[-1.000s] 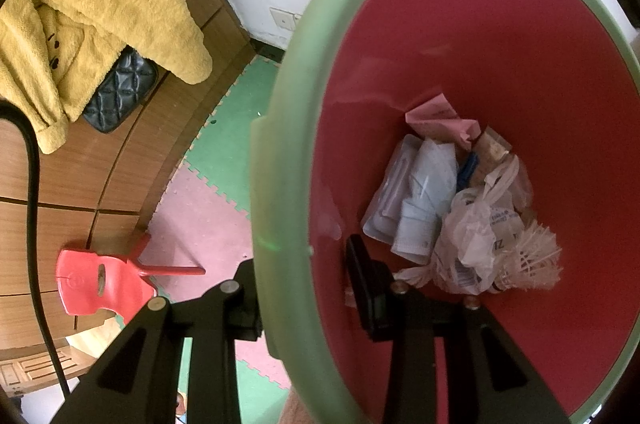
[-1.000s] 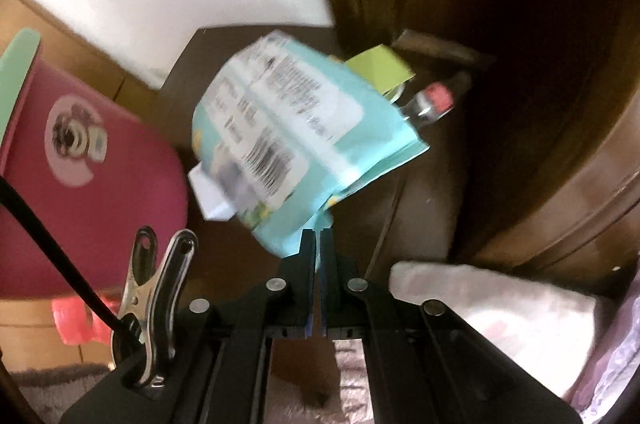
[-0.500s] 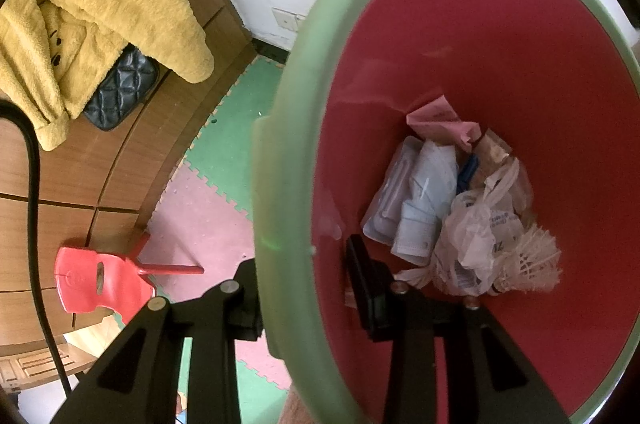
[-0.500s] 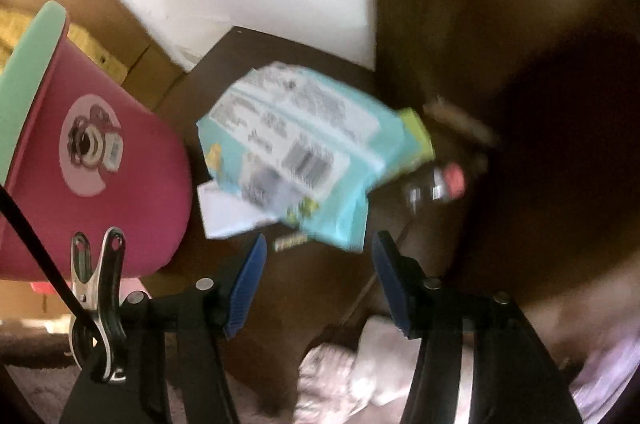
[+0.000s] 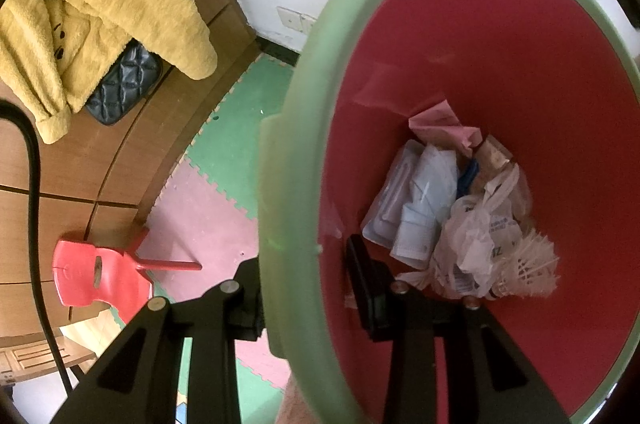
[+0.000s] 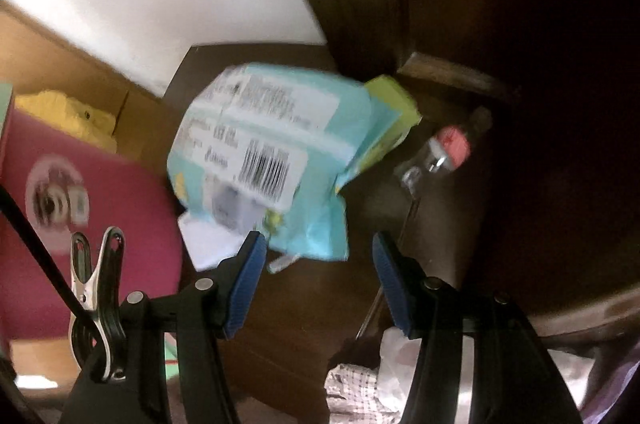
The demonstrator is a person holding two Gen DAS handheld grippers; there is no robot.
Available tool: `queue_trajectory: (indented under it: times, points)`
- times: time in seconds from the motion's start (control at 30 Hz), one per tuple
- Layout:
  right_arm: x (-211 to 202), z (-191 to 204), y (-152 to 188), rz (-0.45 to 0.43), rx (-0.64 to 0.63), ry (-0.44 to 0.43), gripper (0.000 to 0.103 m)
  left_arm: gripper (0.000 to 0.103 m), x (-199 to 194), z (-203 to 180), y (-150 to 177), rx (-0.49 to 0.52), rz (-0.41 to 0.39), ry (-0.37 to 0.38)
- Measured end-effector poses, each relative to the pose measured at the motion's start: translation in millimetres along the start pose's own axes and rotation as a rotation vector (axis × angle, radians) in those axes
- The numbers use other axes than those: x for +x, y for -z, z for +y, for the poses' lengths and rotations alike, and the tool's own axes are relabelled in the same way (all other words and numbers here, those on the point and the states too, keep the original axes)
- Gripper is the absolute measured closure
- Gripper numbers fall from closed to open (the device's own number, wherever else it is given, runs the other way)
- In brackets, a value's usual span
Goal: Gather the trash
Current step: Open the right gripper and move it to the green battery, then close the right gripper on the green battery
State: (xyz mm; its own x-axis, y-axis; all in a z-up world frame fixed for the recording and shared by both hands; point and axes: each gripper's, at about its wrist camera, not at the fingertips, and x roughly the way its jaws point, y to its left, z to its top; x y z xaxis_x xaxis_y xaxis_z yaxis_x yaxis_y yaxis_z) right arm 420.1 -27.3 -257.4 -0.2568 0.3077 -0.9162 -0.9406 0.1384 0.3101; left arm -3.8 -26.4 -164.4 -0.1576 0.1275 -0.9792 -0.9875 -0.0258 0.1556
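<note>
While my left gripper (image 5: 304,288) is clamped across the green rim of the red trash bin (image 5: 540,64), one finger outside and one inside, my right gripper (image 6: 318,280) stands wide apart with nothing between its blue pads (image 6: 246,284). Just ahead of that right gripper, slightly toward its left finger, sits the light-blue snack wrapper (image 6: 276,152), barcode side facing me and blurred, so I cannot tell whether it rests on the dark wooden surface or is in the air. I judge it light, thin and crinkly, likely slippery film, so I would pinch its lower crimped edge, nearest the pads. A small bottle with a red cap (image 6: 440,152) lies beyond, toward the right finger.
</note>
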Motion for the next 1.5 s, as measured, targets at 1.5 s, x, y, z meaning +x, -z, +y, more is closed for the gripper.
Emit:
queue_trajectory:
  times: [1.5]
  points:
    - [73.9,84.5,70.9,-0.036,-0.542,0.122,0.059,0.066,-1.0,-6.9,6.7,0.015,0.006,-0.032]
